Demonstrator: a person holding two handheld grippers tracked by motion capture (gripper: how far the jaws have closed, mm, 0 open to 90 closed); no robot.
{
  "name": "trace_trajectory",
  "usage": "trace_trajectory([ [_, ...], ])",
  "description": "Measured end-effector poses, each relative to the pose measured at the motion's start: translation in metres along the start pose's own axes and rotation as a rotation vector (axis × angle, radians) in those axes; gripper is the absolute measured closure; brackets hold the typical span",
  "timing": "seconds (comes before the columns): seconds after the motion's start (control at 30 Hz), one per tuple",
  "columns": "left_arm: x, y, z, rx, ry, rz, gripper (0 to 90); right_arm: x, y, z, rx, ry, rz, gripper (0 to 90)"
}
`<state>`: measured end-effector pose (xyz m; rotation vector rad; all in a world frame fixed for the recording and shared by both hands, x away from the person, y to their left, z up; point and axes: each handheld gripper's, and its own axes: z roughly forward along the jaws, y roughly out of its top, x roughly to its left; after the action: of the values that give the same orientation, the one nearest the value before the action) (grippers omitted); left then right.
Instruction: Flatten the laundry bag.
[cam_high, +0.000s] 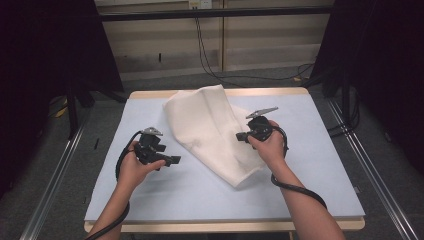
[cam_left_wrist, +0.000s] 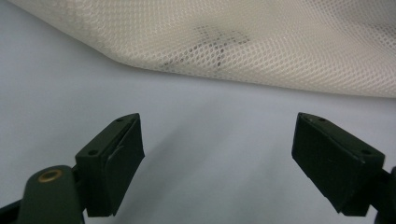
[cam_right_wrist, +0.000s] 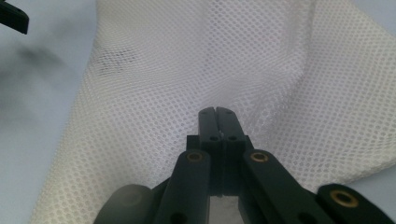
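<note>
Forearms: two bare forearms come in from the near edge of the high view, each hand wrapped around a black handheld tool with a thick black cable looping back from it.
Left tongs (cam_high: 172, 160): matte black, blocky and angular, with a grey three-cornered plate on top; the jaws stand wide apart with nothing between them, hovering over bare worktop just beside the cloth's near-left edge.
Left tongs' pads (cam_left_wrist: 122, 154): flat, rectangular, rubbery-looking blocks with small screw holes, seen close in the left gripper view.
Right tongs (cam_right_wrist: 217, 112): black linkage arms with brass-coloured rivets; the two jaws are pressed together, pinching a fold of the mesh cloth at its right side, lifting it into a ridge.
Mesh cloth (cam_high: 210, 130): off-white, soft netting with a fine, regular pattern of tiny round holes; it lies in the middle of the worktop as a long, loosely folded shape running from the far edge towards the near right, tapering to a rounded corner.
Faint marking (cam_left_wrist: 217, 39): a dim grey smudge shows through the mesh.
Worktop (cam_high: 150, 205): smooth, pale blue-grey mat over a light wooden board, rectangular.
Floor (cam_high: 60, 195): grey carpet, metal rails on either side.
Background: black curtains on both sides, pale wall panels with hanging black cables.
</note>
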<state>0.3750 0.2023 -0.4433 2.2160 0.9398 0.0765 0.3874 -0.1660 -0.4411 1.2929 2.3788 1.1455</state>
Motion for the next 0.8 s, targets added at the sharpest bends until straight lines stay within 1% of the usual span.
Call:
trace_trajectory([
  [0.07, -0.001, 0.000, 0.000, -0.005, 0.003, -0.003, 16.5, 0.003, 0.002, -0.003, -0.006, 0.000, -0.006, 90.0],
  [0.13, -0.002, 0.001, -0.001, -0.006, 0.000, 0.001, 16.6, 0.005, 0.003, -0.005, -0.016, 0.015, -0.012, 90.0],
  [0.23, -0.002, 0.001, -0.001, -0.004, 0.000, 0.001, 16.8, 0.007, 0.004, -0.007, -0.009, 0.021, -0.027, 90.0],
  [0.27, -0.002, 0.001, -0.001, -0.003, 0.000, 0.001, 16.8, 0.009, 0.004, -0.008, -0.006, 0.015, -0.036, 90.0],
  [0.37, -0.001, 0.000, 0.000, -0.005, 0.001, -0.004, 16.9, 0.011, 0.005, -0.013, -0.020, 0.024, -0.034, 90.0],
  [0.47, -0.002, 0.001, -0.001, -0.003, -0.001, 0.001, 16.9, 0.013, 0.006, -0.014, -0.043, 0.048, -0.037, 90.0],
  [0.57, -0.003, 0.002, -0.003, -0.015, 0.003, 0.002, 16.9, 0.021, 0.006, -0.015, -0.049, 0.073, -0.055, 90.0],
  [0.67, -0.003, 0.003, -0.003, -0.010, -0.001, 0.004, 17.0, 0.033, 0.009, -0.015, -0.059, 0.103, -0.092, 90.0],
  [0.8, -0.002, 0.002, -0.002, -0.004, -0.004, 0.001, 17.1, 0.045, 0.011, -0.014, -0.062, 0.144, -0.119, 90.0],
])
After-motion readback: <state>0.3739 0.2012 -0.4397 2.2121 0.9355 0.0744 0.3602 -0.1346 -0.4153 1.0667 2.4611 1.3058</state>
